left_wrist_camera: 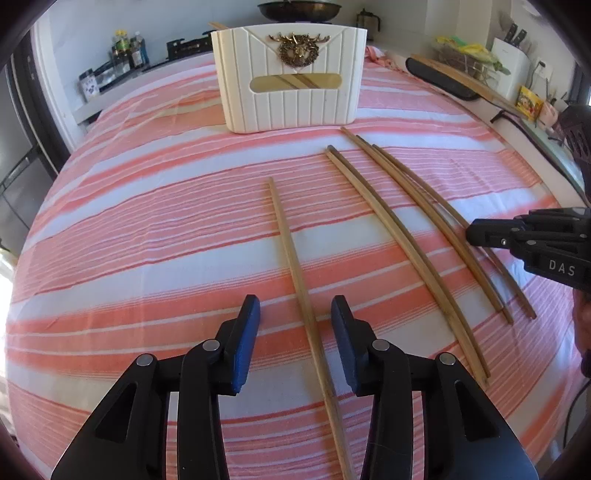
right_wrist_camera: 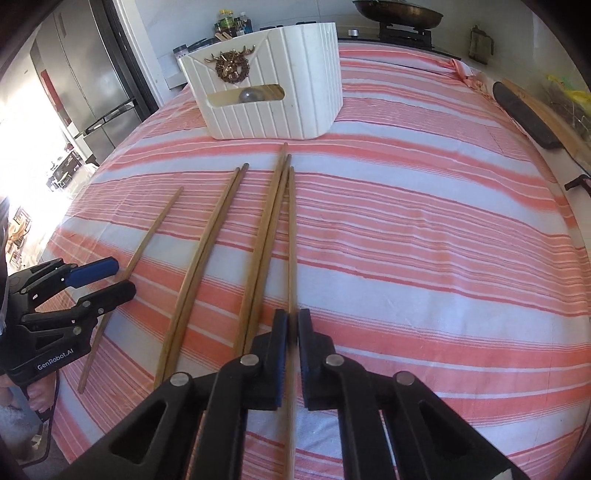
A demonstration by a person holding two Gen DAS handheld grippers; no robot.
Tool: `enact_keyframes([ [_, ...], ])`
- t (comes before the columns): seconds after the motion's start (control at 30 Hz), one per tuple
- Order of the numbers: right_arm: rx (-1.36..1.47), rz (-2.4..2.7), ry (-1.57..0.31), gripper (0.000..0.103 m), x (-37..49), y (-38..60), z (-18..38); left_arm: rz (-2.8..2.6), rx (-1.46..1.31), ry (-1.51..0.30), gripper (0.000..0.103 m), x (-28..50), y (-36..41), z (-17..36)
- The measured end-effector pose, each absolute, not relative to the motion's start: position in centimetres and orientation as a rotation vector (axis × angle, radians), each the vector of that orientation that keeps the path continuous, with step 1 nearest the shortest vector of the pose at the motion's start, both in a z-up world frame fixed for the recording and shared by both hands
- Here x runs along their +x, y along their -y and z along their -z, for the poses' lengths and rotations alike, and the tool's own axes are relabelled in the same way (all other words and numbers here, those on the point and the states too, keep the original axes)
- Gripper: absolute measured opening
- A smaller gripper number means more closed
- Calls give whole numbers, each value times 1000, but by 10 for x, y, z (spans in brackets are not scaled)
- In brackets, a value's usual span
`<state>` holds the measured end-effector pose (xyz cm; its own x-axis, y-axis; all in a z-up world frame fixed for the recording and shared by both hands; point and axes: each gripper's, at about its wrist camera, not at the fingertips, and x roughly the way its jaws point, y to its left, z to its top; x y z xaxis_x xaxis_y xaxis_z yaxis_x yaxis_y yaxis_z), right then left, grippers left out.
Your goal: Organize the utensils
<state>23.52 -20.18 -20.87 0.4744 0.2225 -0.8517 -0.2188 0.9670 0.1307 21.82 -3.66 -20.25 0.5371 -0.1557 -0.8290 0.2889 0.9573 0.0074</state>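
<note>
Several wooden chopsticks lie on a pink-and-white striped cloth (left_wrist_camera: 147, 229). My left gripper (left_wrist_camera: 295, 321) is open, its blue pads (left_wrist_camera: 245, 343) on either side of a single chopstick (left_wrist_camera: 291, 251) without touching it. In the right wrist view this left gripper (right_wrist_camera: 123, 276) sits at the left edge over the same chopstick (right_wrist_camera: 147, 236). My right gripper (right_wrist_camera: 293, 332) is shut on the rightmost chopstick (right_wrist_camera: 291, 240), which runs forward out of the jaws. From the left wrist view the right gripper (left_wrist_camera: 472, 232) is at the right edge. A white ribbed holder (left_wrist_camera: 290, 107) (right_wrist_camera: 295, 74) with a gold deer emblem stands at the far side.
A pair of chopsticks (right_wrist_camera: 207, 243) and another pair (right_wrist_camera: 269, 221) lie between the two grippers. A dark tray with a wooden board (right_wrist_camera: 528, 110) sits at the right edge. At the back a pan (left_wrist_camera: 299, 9) rests on a stove, with bottles (left_wrist_camera: 129, 51) to its left. A fridge (right_wrist_camera: 88, 85) stands on the left.
</note>
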Motion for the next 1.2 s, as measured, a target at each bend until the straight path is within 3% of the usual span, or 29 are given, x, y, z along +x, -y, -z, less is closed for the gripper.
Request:
enact_keyframes([
  [0.03, -13, -263, -1038, 5, 234, 200, 208, 262, 150, -967, 41, 218, 35, 203],
  [0.1, -43, -218, -1018, 5, 231, 198, 209, 250, 144, -961, 29, 218, 31, 202],
  [0.17, -43, -154, -996, 5, 229, 205, 209, 238, 136, -964, 10, 219, 24, 201],
  [0.43, -71, 31, -954, 7, 213, 250, 207, 207, 65, -980, 11, 233, -20, 202],
  [0.5, -53, 15, -947, 11, 212, 257, 206, 216, 75, -982, 28, 237, -20, 202],
  [0.53, -46, 8, -948, 24, 212, 259, 206, 215, 89, -979, 57, 240, -19, 201],
  [0.57, -40, -3, -946, 34, 214, 260, 207, 211, 98, -976, 80, 242, -18, 202],
  [0.6, -36, -15, -943, 49, 215, 262, 206, 201, 105, -976, 85, 245, -18, 203],
  [0.8, -69, -67, -960, 58, 229, 264, 211, 160, 107, -1017, 93, 267, -20, 211],
  [0.87, -63, -76, -941, 62, 231, 266, 212, 151, 105, -1025, 101, 273, -22, 214],
  [1.2, -65, -77, -889, 64, 228, 265, 216, 190, 99, -968, 103, 269, -29, 216],
])
